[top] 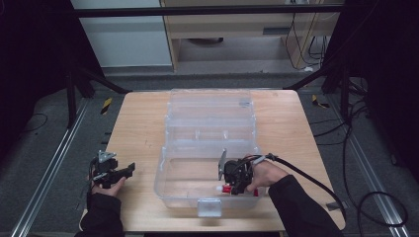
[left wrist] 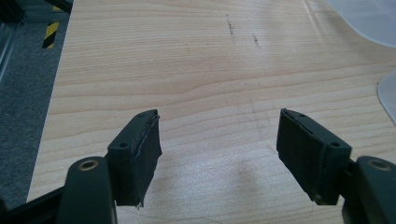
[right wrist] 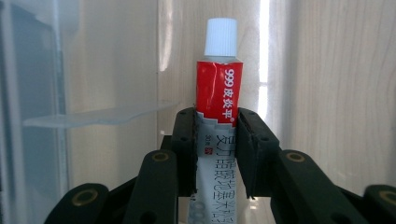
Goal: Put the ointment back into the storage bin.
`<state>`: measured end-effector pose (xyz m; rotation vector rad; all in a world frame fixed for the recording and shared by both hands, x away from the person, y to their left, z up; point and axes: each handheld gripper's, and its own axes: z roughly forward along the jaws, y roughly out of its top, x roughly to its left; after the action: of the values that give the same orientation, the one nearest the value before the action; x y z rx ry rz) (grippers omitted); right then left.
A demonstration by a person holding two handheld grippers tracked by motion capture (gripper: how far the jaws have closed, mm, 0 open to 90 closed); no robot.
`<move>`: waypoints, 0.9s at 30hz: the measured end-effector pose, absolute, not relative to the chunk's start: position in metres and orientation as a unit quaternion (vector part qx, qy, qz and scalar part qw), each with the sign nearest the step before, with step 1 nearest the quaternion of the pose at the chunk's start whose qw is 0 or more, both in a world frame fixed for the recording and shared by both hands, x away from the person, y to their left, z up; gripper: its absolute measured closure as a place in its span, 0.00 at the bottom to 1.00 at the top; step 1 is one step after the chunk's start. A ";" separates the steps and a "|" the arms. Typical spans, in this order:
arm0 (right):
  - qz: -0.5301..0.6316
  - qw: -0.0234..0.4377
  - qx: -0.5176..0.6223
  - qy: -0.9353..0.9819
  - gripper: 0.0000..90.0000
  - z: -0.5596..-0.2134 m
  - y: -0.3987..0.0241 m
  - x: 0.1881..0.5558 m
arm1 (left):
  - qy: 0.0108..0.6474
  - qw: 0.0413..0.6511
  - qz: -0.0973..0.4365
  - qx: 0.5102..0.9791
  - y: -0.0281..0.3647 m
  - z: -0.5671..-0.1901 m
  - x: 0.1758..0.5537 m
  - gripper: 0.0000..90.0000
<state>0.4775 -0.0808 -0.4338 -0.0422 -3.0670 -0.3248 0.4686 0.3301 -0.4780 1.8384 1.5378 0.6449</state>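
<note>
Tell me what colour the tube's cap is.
White cap on a red-banded tube, clearest in the right gripper view.

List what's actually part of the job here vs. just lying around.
In the job:
- right gripper, shut on the ointment tube
- clear plastic organiser box, open, tube held in its front compartment

Not in use:
- left gripper, open, over bare table
- cables on the floor

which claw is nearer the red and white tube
Right. The right claw is shut on the tube, holding it inside the clear plastic box. The left claw sits open over bare table, left of the box.
</note>
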 end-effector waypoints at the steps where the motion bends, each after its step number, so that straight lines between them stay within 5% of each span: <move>1: -0.104 0.030 -0.013 -0.994 0.78 -0.435 -0.081 0.478 | 0.586 0.324 0.246 0.701 0.330 -0.478 0.469 0.33; 27: -0.073 0.031 -0.015 -0.997 0.79 -0.448 -0.079 0.477 | 0.587 0.323 0.244 0.701 0.330 -0.479 0.469 0.33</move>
<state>0.4769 -0.0785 -0.4478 -0.0448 -3.0716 -0.2246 0.4689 0.3300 -0.4786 1.8401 1.5391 0.6410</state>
